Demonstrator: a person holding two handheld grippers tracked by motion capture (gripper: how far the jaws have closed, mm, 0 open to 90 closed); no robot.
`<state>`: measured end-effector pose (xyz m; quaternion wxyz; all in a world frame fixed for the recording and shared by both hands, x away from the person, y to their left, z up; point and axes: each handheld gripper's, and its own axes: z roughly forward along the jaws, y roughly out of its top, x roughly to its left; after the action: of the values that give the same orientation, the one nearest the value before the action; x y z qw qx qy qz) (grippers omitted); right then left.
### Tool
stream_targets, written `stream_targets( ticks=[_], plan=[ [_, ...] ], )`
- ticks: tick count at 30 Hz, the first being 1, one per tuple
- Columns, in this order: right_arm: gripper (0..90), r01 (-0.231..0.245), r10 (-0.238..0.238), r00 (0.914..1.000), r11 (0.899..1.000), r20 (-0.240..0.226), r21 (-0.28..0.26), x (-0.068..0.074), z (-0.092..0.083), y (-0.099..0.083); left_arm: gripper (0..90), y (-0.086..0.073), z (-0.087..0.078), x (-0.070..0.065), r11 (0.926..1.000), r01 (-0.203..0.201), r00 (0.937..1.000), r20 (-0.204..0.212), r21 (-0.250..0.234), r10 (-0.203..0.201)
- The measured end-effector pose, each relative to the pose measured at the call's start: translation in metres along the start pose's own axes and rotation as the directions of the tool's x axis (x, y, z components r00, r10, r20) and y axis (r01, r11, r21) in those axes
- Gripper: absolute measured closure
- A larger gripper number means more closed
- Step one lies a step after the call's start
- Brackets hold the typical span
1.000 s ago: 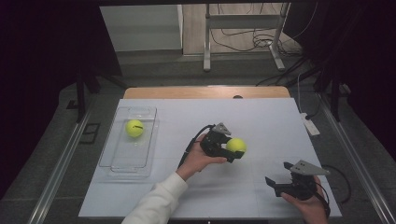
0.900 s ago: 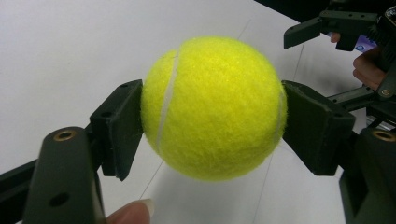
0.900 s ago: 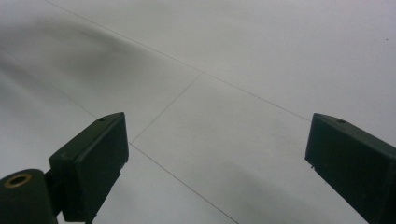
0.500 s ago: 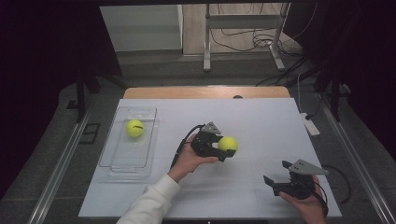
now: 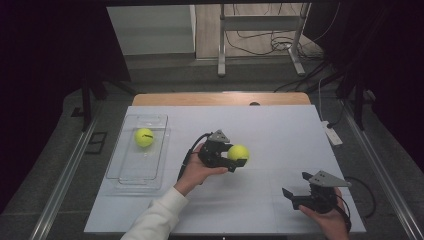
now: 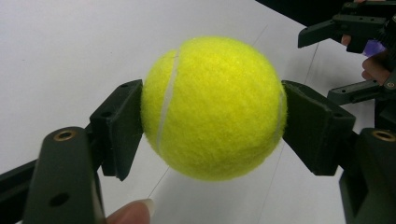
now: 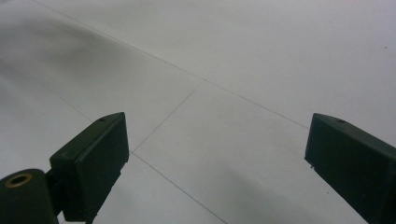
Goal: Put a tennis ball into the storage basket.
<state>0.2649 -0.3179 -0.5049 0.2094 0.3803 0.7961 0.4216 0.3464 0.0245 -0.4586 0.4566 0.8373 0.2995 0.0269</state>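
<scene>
My left gripper [image 5: 238,156] is shut on a yellow tennis ball [image 5: 238,152] above the middle of the white table [image 5: 280,125]. In the left gripper view both pads press the sides of the tennis ball [image 6: 212,107], which hangs clear of the table. A second tennis ball [image 5: 144,137] lies in the far end of a clear plastic tray [image 5: 131,176] at the left. Near the front right edge my right gripper [image 5: 291,196] stands open, and in the right gripper view its jaws spread wide over bare table with nothing between them [image 7: 215,154].
A white power strip [image 5: 332,134] lies off the table's right edge. A metal stand [image 5: 260,35] and cables sit on the floor beyond the far edge. The other gripper [image 6: 355,42] shows at the top right of the left gripper view.
My left gripper has carried the tennis ball a little to the left, toward the tray. The right gripper has stayed where it was.
</scene>
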Motion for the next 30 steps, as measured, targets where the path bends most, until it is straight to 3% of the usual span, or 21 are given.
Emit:
stream_targets(
  ticks=[30],
  plan=[
    [6.5,0.003,-0.003,1.0000,1.000,0.000,0.015,0.000,0.001,-0.001,26.7,-0.005,-0.024,0.001,0.9995,-0.005,0.9997,-0.023,-0.030,0.005]
  ],
)
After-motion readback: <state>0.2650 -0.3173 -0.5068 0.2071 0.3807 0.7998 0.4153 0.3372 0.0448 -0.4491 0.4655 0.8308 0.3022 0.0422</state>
